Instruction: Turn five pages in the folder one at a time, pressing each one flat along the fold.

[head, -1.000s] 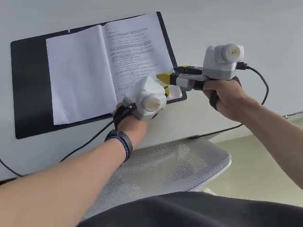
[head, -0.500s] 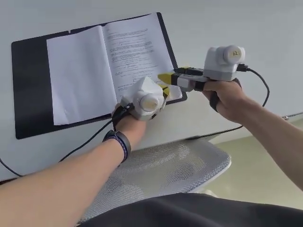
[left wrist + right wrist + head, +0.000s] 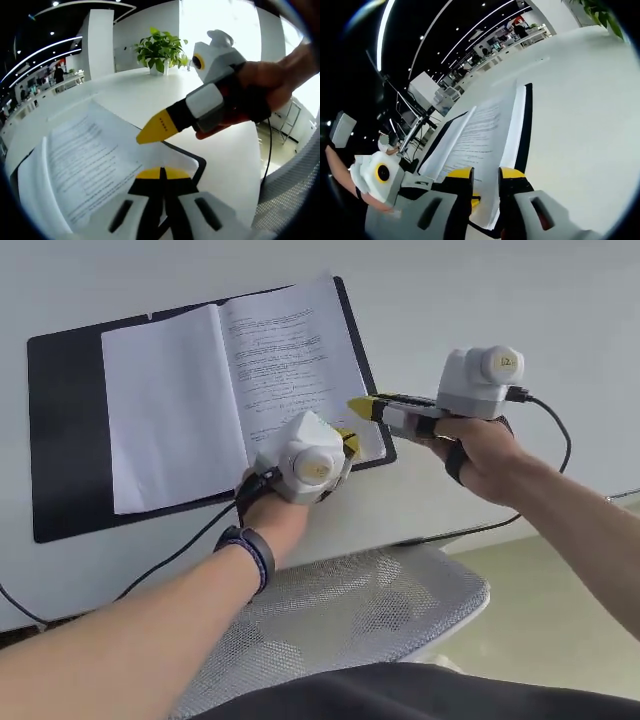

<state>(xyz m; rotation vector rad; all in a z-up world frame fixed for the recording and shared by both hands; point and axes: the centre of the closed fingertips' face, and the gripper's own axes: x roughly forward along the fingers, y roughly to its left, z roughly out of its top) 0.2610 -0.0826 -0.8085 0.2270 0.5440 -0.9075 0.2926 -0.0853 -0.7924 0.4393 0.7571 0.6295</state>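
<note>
Two jaws of the right gripper (image 3: 486, 176) stand apart, with the free edge of the printed page (image 3: 290, 360) between them, at the 5 o'clock corner of the open folder (image 3: 60, 440). The left gripper (image 3: 162, 172), jaws together, sits just beside it at 7 o'clock. The fold (image 3: 230, 390) runs 12 to 6, at 9 o'clock from the right gripper, which looks best placed to lift the page.

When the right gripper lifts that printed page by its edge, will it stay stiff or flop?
Probably floppy: the page is a thin printed sheet, its outer edge seeming to curl up between the right gripper's open jaws. Likely light, so it should lift easily. It may drag the sheets beneath unless the shut left gripper pins them.
</note>
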